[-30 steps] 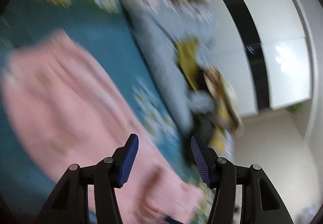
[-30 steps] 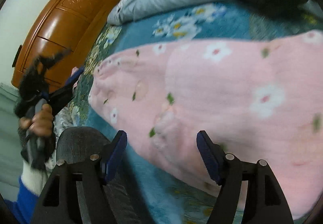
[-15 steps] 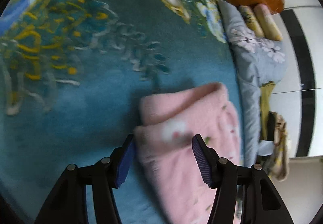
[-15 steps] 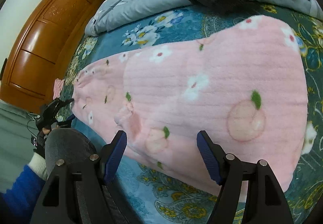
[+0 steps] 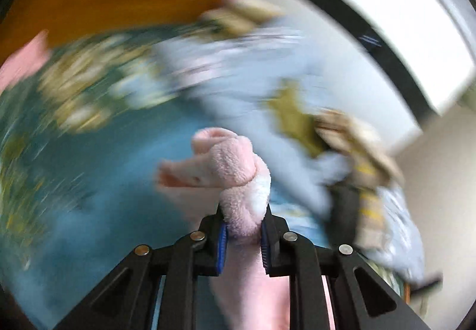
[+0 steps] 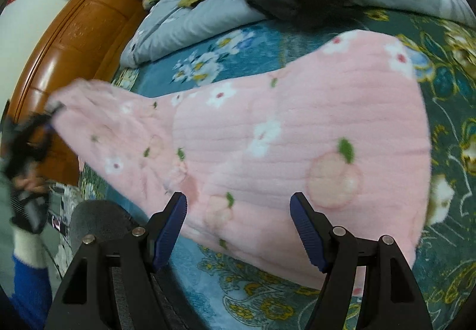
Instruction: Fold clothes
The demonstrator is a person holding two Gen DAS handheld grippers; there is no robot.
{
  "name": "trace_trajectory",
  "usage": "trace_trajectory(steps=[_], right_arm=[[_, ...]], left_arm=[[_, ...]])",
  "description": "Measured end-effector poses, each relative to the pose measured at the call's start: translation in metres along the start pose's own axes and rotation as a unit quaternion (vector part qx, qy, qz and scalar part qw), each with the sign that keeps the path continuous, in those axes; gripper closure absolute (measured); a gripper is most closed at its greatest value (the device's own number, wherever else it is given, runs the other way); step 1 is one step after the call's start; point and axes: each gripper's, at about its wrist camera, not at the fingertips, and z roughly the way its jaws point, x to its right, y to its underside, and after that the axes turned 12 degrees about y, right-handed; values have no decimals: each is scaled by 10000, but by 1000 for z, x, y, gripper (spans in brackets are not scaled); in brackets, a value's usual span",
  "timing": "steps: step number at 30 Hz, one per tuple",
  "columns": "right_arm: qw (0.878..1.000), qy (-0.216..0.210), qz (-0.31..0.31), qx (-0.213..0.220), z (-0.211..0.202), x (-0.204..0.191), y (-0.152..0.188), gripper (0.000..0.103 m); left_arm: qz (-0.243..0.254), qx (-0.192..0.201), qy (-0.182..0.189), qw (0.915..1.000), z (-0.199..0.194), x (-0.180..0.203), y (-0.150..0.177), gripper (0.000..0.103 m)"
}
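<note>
In the left wrist view the left hand-held gripper [image 5: 242, 236] had just been closing and pinched a bunched end of the pink fleece garment [image 5: 235, 169] above the blurred blue bedspread [image 5: 119, 181]; in the right wrist view the right hand-held gripper [image 6: 238, 230] stood wide open, empty, over the garment spread on the bed, one end lifted beside the wooden headboard [image 6: 77, 41].

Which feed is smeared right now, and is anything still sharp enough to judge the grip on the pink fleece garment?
Left wrist view: the teal bedspread and background streak with motion blur, yet the left gripper and the pink fleece garment pinched in it stay sharp. Right wrist view: mostly crisp, open right gripper clear; blur only at the garment's far left end.
</note>
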Motion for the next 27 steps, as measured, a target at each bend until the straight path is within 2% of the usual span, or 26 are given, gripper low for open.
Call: trace_trajectory(steps=[2, 4, 6, 9, 12, 14, 18, 20, 21, 23, 25, 27], right_arm=[[9998, 25, 153, 96, -6, 10, -1, 30], [9991, 100, 348, 220, -14, 24, -1, 30], [9978, 206, 541, 316, -21, 39, -1, 30], [9939, 423, 901, 468, -35, 68, 2, 30], [9887, 609, 1240, 581, -46, 95, 9, 30], [9837, 745, 1507, 639, -53, 115, 16, 30], [9737, 766, 2027, 698, -59, 143, 26, 30], [9710, 709, 2164, 724, -60, 149, 28, 30], [9700, 678, 2215, 735, -61, 151, 28, 30], [9712, 596, 2175, 764, -61, 148, 26, 30], [9743, 527, 2048, 779, -60, 142, 22, 30], [9787, 458, 1841, 780, -58, 131, 17, 30]], left_arm=[[548, -325, 574, 9963, 22, 56, 14, 84], [999, -759, 1144, 9855, 51, 107, 41, 84], [1250, -1249, 1520, 9725, 81, 142, 74, 84], [1335, -2278, 1696, 9495, 134, 180, 140, 84], [1415, -2920, 1714, 9302, 164, 200, 186, 83], [1732, -3150, 1566, 9199, 177, 212, 213, 83], [1778, -3469, 1355, 9109, 194, 209, 233, 80], [1566, -3572, 1371, 9106, 192, 202, 238, 74], [1456, -3621, 1381, 9103, 191, 199, 241, 67], [1009, -3714, 1612, 9088, 183, 192, 238, 54], [557, -3669, 2005, 9067, 175, 184, 228, 48], [443, -3378, 2093, 9166, 161, 175, 209, 44]])
